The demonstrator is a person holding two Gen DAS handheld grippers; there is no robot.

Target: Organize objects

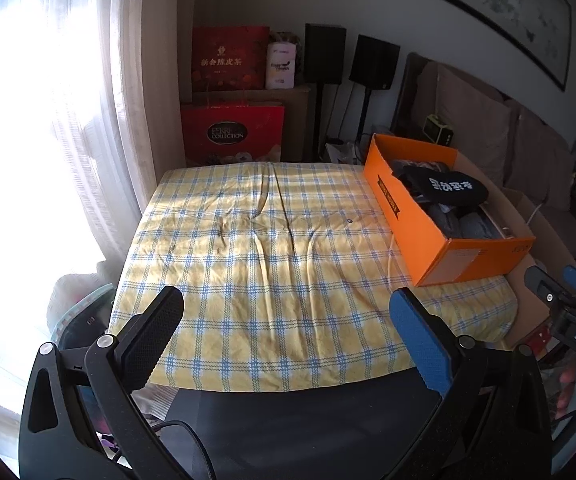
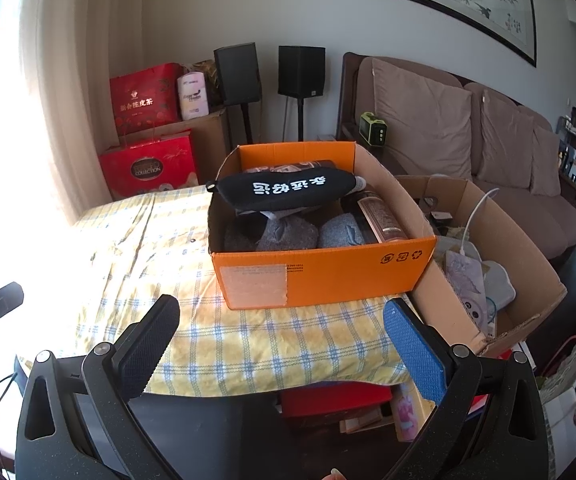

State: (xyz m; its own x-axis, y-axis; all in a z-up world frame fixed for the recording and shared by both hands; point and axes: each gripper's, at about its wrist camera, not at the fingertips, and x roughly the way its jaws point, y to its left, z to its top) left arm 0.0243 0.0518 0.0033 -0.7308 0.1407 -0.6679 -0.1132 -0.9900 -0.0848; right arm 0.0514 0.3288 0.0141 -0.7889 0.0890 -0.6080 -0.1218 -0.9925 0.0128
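An orange cardboard box (image 1: pixel 428 236) (image 2: pixel 328 276) stands on the right side of a table covered with a yellow and blue checked cloth (image 1: pixel 267 264) (image 2: pixel 247 344). Inside it lie a black pouch with white characters (image 1: pixel 446 190) (image 2: pixel 288 192), grey fabric items (image 2: pixel 288 234) and a brown cylinder (image 2: pixel 382 216). My left gripper (image 1: pixel 288 320) is open and empty above the table's near edge. My right gripper (image 2: pixel 281 326) is open and empty just in front of the orange box; it also shows at the right edge of the left wrist view (image 1: pixel 560 292).
A brown open carton (image 2: pixel 488 264) with assorted items sits right of the table. Red gift bags (image 1: pixel 231 132) and two black speakers (image 1: pixel 374 62) stand behind the table. A curtain (image 1: pixel 99 120) hangs at left, a brown sofa (image 2: pixel 508 160) at right. A dark chair back (image 1: pixel 308 420) is below the grippers.
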